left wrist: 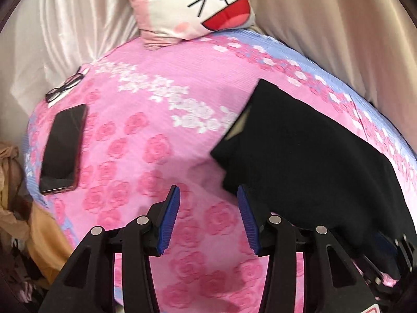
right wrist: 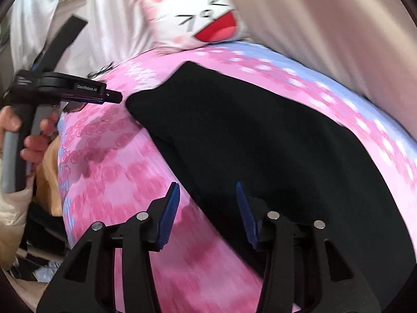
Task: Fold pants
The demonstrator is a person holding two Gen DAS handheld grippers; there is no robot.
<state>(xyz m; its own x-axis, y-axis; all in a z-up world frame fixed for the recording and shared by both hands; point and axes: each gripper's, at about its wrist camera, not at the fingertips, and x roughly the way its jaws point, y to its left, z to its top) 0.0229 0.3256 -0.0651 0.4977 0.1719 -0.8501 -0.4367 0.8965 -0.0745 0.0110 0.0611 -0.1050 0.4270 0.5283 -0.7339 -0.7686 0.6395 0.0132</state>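
The black pants (left wrist: pixel 307 151) lie folded on the pink rose-patterned bedspread (left wrist: pixel 146 140), a beige label showing at their far-left edge. My left gripper (left wrist: pixel 208 195) is open and empty, held above the bedspread just left of the pants' near corner. In the right wrist view the pants (right wrist: pixel 260 143) stretch diagonally across the bed. My right gripper (right wrist: pixel 208 193) is open and empty, with its right finger over the pants' near edge. The left gripper also shows from the side in the right wrist view (right wrist: pixel 114 96), near the pants' far corner, held by a hand.
A black phone (left wrist: pixel 62 151) and a pair of black glasses (left wrist: pixel 65 86) lie on the bed's left side. A cat-face pillow (left wrist: pixel 192 5) leans at the head. Pale curtains (left wrist: pixel 338 26) hang behind. Brown and yellow clothes (left wrist: pixel 39 234) pile off the bed's left edge.
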